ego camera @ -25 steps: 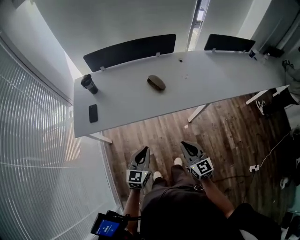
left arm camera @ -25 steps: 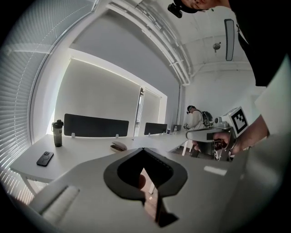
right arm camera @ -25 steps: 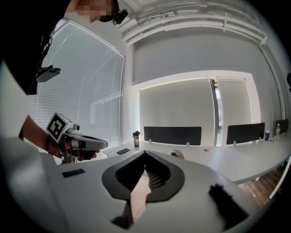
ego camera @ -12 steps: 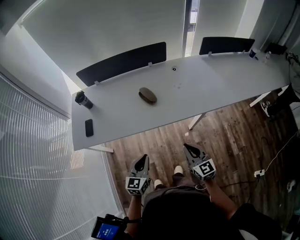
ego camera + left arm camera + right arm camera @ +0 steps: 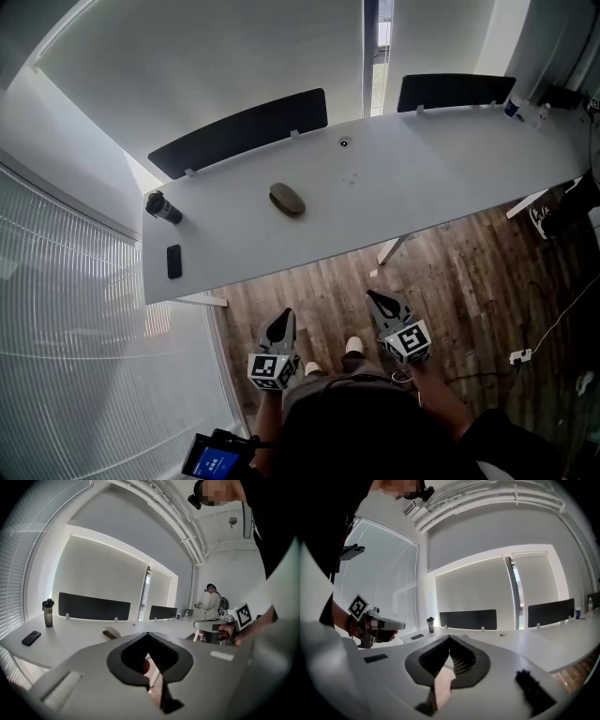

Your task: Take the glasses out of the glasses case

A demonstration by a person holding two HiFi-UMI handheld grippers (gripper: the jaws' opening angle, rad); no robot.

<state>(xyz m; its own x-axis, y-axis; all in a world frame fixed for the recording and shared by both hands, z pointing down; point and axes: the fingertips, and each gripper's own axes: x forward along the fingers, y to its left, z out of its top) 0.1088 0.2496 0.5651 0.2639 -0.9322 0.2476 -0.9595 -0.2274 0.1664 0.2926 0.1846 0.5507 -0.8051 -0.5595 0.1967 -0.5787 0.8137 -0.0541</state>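
Light: bright, diffuse daylight is admitted through the blinds (image 5: 75, 309) | Glare: the counter (image 5: 441, 159) is washed pale | Distortion: straight edges are bowed by fisheye lenses | Focus: foregrounds of both gripper views are rendered soft

Case (image 5: 287, 199), centre of the head view: too small for open or closed to be told. Table (image 5: 450, 159): cut off at the right edge. Small items (image 5: 525, 108), upper right: not identifiable. Screen device (image 5: 214, 457): clipped by the lower edge.

Bare table (image 5: 422, 169) surrounds the case (image 5: 287, 199) on every side. A bottle (image 5: 159, 205) and phone (image 5: 173, 262) stand well to its left; dark screens (image 5: 239, 131) line the far edge. Nearer, wood floor (image 5: 309, 291) lies open.
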